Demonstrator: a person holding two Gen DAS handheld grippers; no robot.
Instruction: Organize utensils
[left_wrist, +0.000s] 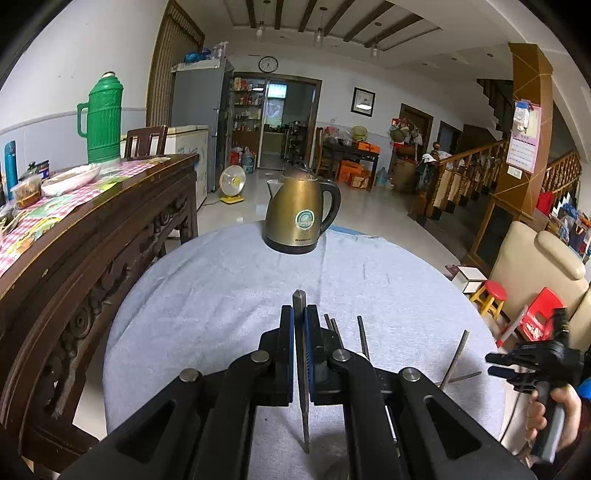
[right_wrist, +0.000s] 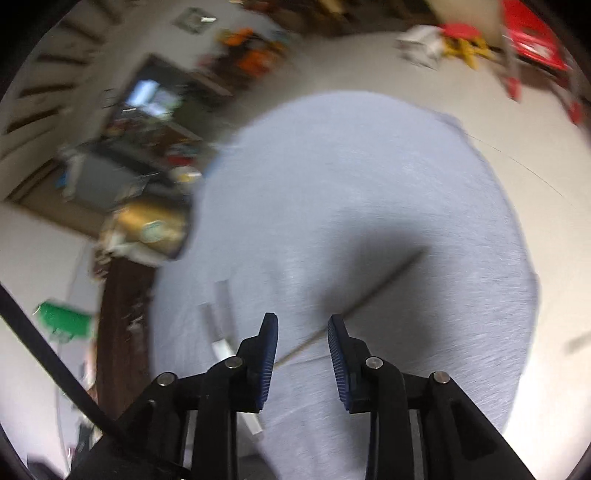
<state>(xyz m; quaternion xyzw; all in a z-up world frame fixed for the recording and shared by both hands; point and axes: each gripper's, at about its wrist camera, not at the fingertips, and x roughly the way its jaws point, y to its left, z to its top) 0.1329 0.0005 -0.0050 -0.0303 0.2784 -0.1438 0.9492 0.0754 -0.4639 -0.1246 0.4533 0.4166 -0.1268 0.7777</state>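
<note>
The left tool is clamping a metal utensil edge-up, likely lifted for sorting. The right tool is hovering open over a thin utensil lying on the cloth-covered table; beyond, a kettle is standing.

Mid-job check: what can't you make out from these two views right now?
- Left wrist: the working end of the held utensil is cut off behind the left gripper; its type is unclear.
- Left wrist: the loose utensils are half hidden by the gripper's linkage.
- Right wrist: motion blur smears the thin utensil ahead of the open right gripper.
</note>
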